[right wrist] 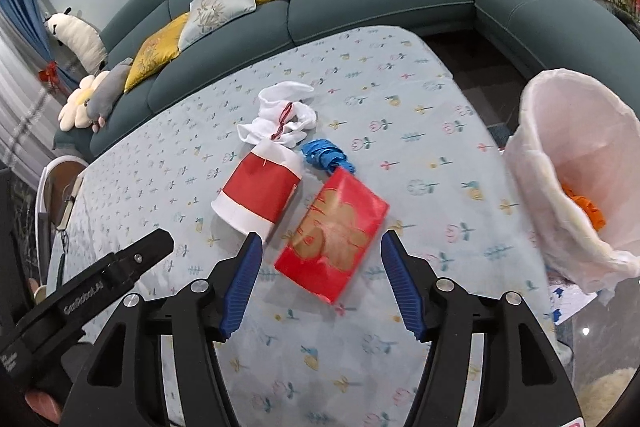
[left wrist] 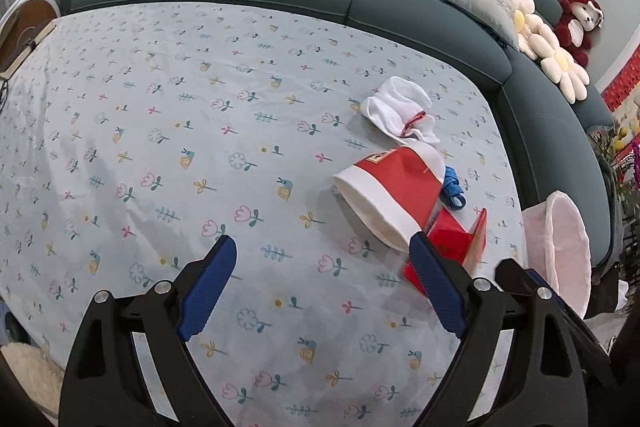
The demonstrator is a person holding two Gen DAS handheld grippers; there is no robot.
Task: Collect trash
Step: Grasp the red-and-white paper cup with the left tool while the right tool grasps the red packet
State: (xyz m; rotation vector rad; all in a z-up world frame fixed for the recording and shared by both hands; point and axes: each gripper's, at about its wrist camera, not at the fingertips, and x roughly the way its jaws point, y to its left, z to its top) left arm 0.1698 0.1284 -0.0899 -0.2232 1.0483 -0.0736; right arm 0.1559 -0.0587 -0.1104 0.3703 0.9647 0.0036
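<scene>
On the flower-print counter (right wrist: pixel 160 163) the trash lies in a tight cluster: leftmost a red-and-white paper cup (right wrist: pixel 258 193) on its side, behind it a crumpled white tissue (right wrist: pixel 282 117), a blue ribbon scrap (right wrist: pixel 326 155) touching the cup's far end, then a flat red packet (right wrist: pixel 334 237) with a gold motif. Farthest right stands the bin, lined with a pale bag (right wrist: pixel 576 163), something orange already inside. The left tongs (left wrist: pixel 322 281) hang wide open and empty just short of the cup; the right tongs (right wrist: pixel 318 277) are open around the packet's near end, pads apparently not yet pressing, though the fisheye makes this uncertain. Best to pinch the packet across its narrow width, lift clear of the cup, then release over the bag's mouth.
</scene>
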